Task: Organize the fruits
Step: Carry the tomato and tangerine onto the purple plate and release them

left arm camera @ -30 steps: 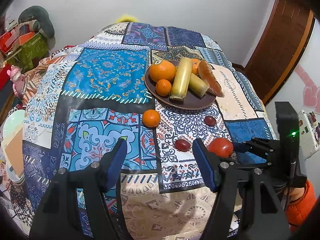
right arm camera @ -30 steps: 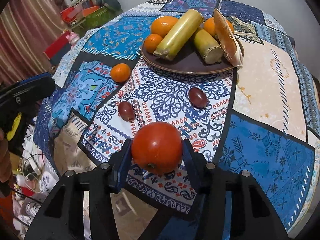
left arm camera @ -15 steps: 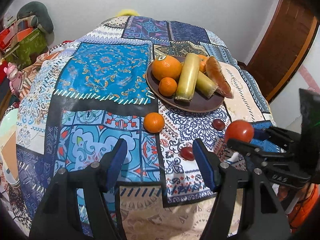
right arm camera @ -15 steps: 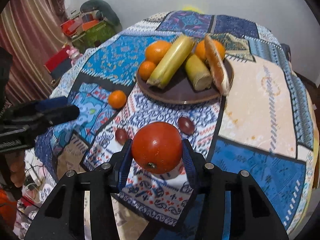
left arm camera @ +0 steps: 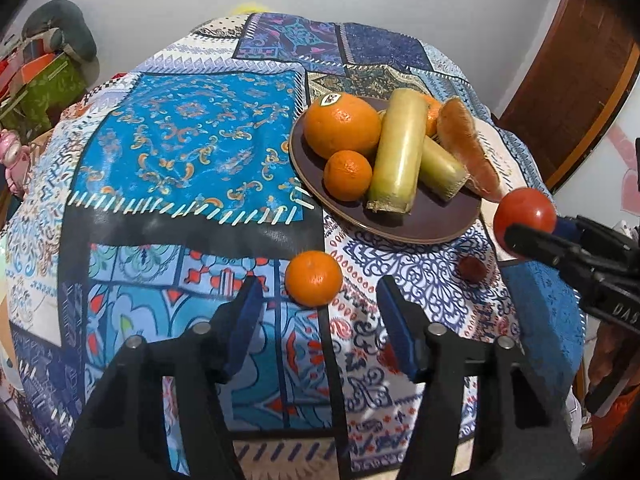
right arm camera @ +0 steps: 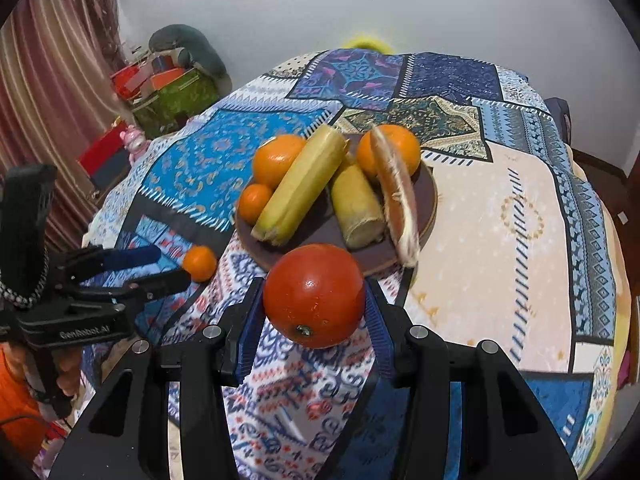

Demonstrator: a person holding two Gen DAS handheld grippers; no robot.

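Observation:
A loose tangerine (left arm camera: 314,278) lies on the patterned tablecloth just in front of the brown plate (left arm camera: 400,232). My left gripper (left arm camera: 318,290) points down at it, its jaws closing. The tangerine sits just at the fingertips and the pads do not press on it. My right gripper (right arm camera: 314,300) is shut on a red tomato (right arm camera: 314,296), held in the air before the plate's near rim (right arm camera: 256,256). The plate holds oranges, two pale green stalks and a bread roll. The tomato (left arm camera: 524,216) also shows at the right in the left wrist view.
A small dark red fruit (left arm camera: 472,269) lies on the cloth near the plate. The round table drops away on all sides. A wooden door (left arm camera: 580,80) stands at the right, and boxes and toys (right arm camera: 168,88) are piled at the left. A hand in an orange sleeve holds the left gripper (right arm camera: 160,268).
My left gripper came forward and down to the loose tangerine, and its jaws have narrowed. My right gripper carried the tomato up and closer to the plate.

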